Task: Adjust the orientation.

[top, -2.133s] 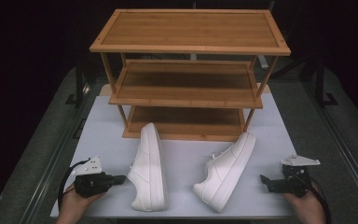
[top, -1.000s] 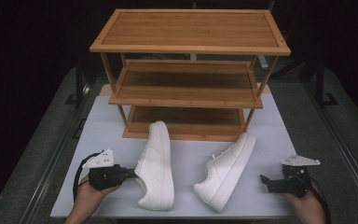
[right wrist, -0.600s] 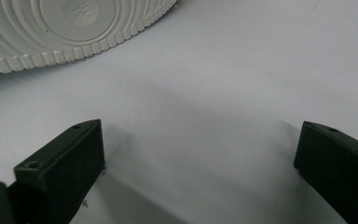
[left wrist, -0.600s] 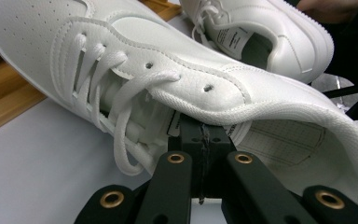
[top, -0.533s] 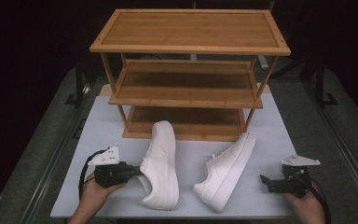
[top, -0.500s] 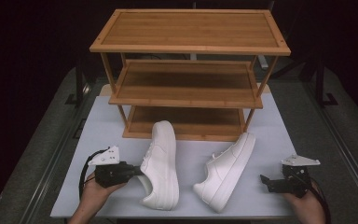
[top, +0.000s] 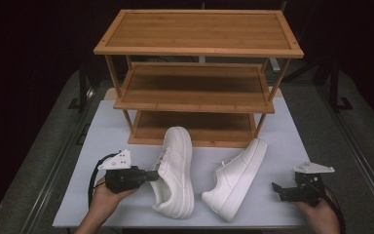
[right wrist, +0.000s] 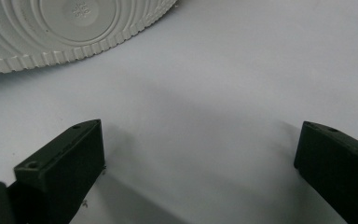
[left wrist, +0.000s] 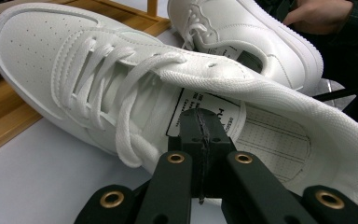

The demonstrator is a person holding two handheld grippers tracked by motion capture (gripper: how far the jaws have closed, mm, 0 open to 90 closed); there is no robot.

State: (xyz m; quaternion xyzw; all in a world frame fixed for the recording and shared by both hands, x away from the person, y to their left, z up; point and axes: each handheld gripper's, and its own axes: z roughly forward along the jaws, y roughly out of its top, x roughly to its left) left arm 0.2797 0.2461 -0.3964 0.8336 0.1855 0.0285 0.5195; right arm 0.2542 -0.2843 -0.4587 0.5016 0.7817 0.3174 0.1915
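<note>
Two white sneakers lie on the white mat in front of a three-tier bamboo rack [top: 198, 48]. My left gripper [top: 153, 174] is shut on the collar edge of the left sneaker [top: 176, 165], whose toe points at the lowest shelf. In the left gripper view its jaws [left wrist: 200, 125] meet at the shoe's opening, in front of the tongue label of the left sneaker [left wrist: 74, 60]. The right sneaker [top: 236, 178] lies tilted, sole toward my right gripper [top: 275, 188]. That gripper [right wrist: 200, 158] rests open on the mat, with the grey sole [right wrist: 51, 28] just ahead and nothing between its jaws.
The white mat [top: 292, 141] covers a grey table with dark metal rails on both sides. All three rack shelves are bare. The right sneaker [left wrist: 242, 32] and the other hand show behind the held shoe in the left gripper view.
The left gripper has carried the left sneaker to the right and toward the rack, slightly raised. The right sneaker and right gripper have stayed put.
</note>
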